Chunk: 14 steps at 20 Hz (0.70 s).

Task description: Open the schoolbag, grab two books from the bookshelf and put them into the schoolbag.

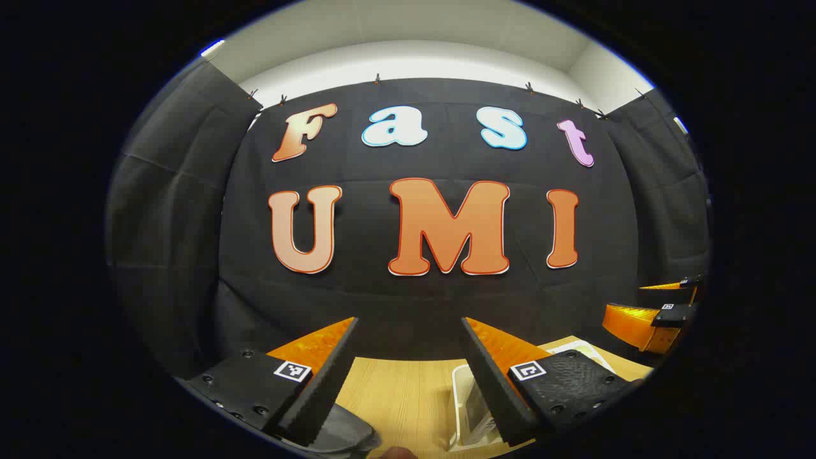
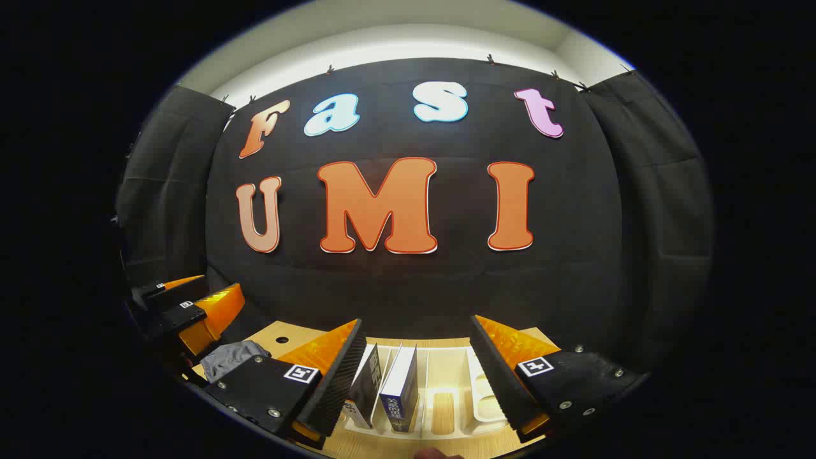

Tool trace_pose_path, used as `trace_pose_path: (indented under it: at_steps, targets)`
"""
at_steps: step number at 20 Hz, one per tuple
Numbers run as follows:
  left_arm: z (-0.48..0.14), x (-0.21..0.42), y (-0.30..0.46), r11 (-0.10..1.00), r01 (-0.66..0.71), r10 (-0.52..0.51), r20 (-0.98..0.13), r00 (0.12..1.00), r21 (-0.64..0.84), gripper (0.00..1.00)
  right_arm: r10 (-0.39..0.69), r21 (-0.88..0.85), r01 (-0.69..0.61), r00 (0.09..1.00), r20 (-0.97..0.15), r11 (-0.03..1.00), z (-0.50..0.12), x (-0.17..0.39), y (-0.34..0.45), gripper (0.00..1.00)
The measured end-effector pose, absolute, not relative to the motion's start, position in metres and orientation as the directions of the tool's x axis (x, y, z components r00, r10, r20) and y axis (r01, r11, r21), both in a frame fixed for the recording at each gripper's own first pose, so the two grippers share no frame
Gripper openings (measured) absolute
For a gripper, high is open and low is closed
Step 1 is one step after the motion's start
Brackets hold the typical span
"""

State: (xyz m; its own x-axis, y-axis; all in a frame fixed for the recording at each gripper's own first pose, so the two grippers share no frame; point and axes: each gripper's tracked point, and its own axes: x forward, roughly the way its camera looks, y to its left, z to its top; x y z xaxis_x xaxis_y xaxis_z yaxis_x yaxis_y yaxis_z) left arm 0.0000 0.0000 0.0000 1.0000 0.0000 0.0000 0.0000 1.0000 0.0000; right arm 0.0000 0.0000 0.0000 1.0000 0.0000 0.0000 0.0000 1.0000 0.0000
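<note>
In the right gripper view, a white slotted bookshelf (image 2: pixel 446 382) stands on the wooden table just below my open right gripper (image 2: pixel 417 320). Two books stand upright in its left slots: a dark one (image 2: pixel 368 382) and a white-and-blue one (image 2: pixel 400 387). A bit of the grey schoolbag (image 2: pixel 233 358) lies to the left, under my left gripper (image 2: pixel 185 303). In the left gripper view, my left gripper (image 1: pixel 409 322) is open and holds nothing. The dark schoolbag (image 1: pixel 347 435) peeks out beneath its left finger, and the bookshelf (image 1: pixel 464 408) is beside its right finger. My right gripper (image 1: pixel 663 312) hovers at the far right.
The light wooden table (image 1: pixel 395 395) runs up to the black cloth wall close behind it. A small round hole (image 2: pixel 282 340) sits in the tabletop near the back left. Both grippers hang above the table, tilted toward the wall.
</note>
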Motion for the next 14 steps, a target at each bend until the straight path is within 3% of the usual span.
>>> trace_pose_path:
  at_steps: [14]
  targets:
    - [0.000, -0.001, 0.003, 0.999, 0.005, -0.005, 0.009, 1.000, 0.044, 0.97, 0.003, -0.025, -0.003, 1.000, 0.019, 1.000, 0.003, 0.000, 0.010, 0.97]
